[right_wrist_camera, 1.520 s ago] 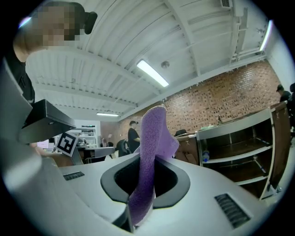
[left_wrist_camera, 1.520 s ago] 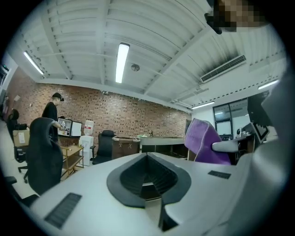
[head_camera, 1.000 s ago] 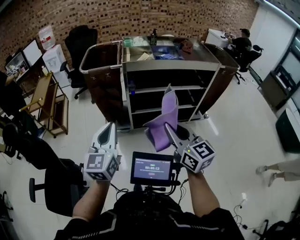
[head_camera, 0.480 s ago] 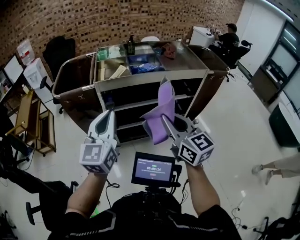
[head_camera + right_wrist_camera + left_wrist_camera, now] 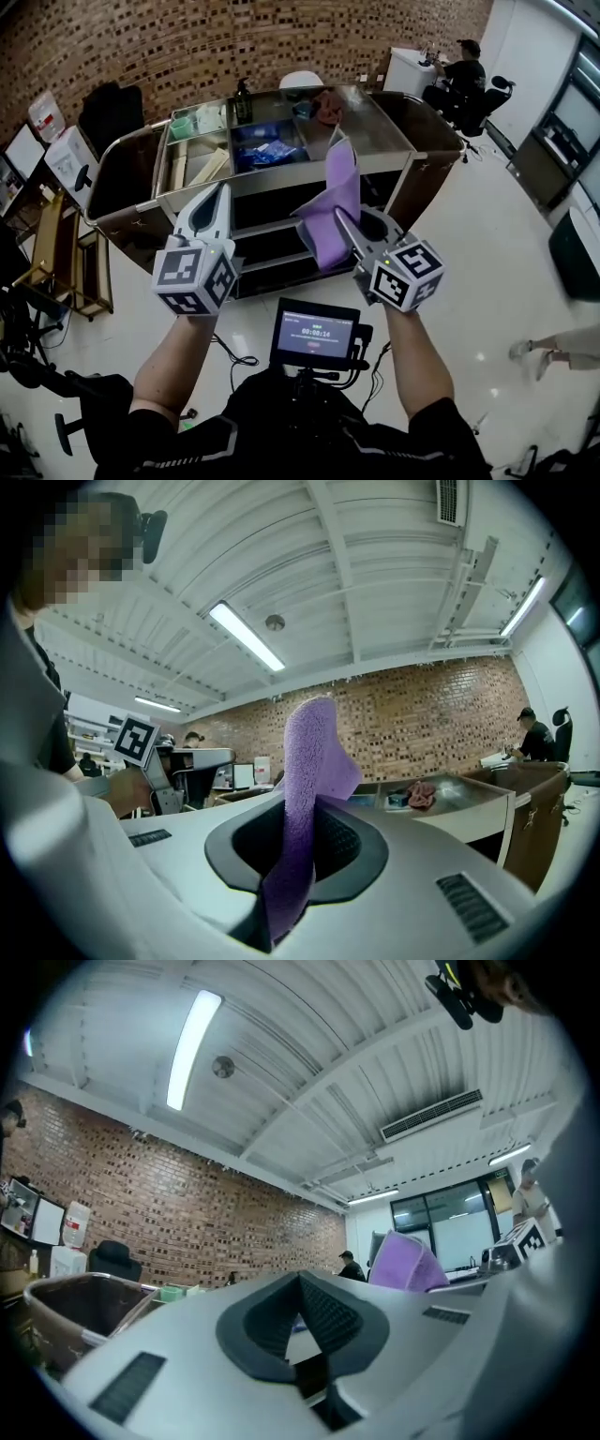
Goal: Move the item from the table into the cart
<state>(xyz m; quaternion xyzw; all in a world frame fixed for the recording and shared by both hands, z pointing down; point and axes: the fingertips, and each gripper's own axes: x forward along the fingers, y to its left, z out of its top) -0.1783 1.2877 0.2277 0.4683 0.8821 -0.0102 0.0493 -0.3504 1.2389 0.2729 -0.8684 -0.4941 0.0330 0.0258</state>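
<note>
A purple cloth [image 5: 334, 197] stands up from my right gripper [image 5: 341, 216], which is shut on its lower edge. In the right gripper view the purple cloth [image 5: 309, 752] rises between the pads of that gripper [image 5: 302, 810]. My left gripper [image 5: 217, 193] is shut and holds nothing; its own view shows the left gripper [image 5: 302, 1286] with the pads together and the purple cloth [image 5: 405, 1260] off to the right. Both grippers point roughly level at the metal cart [image 5: 386, 127] just ahead, which has a top tray, dark shelves and a brown bag [image 5: 131, 187] on its left side.
The cart's top tray holds a bottle [image 5: 243, 97], blue packets [image 5: 262, 150] and a reddish cloth [image 5: 323, 103]. A wooden trolley [image 5: 66, 239] and black chairs stand at the left. A person [image 5: 464, 73] sits at a desk at the back right. A small screen [image 5: 314, 333] hangs below my hands.
The cart has come much closer and now fills the middle of the head view. Both grippers have moved forward towards it, with the purple cloth still in the right one.
</note>
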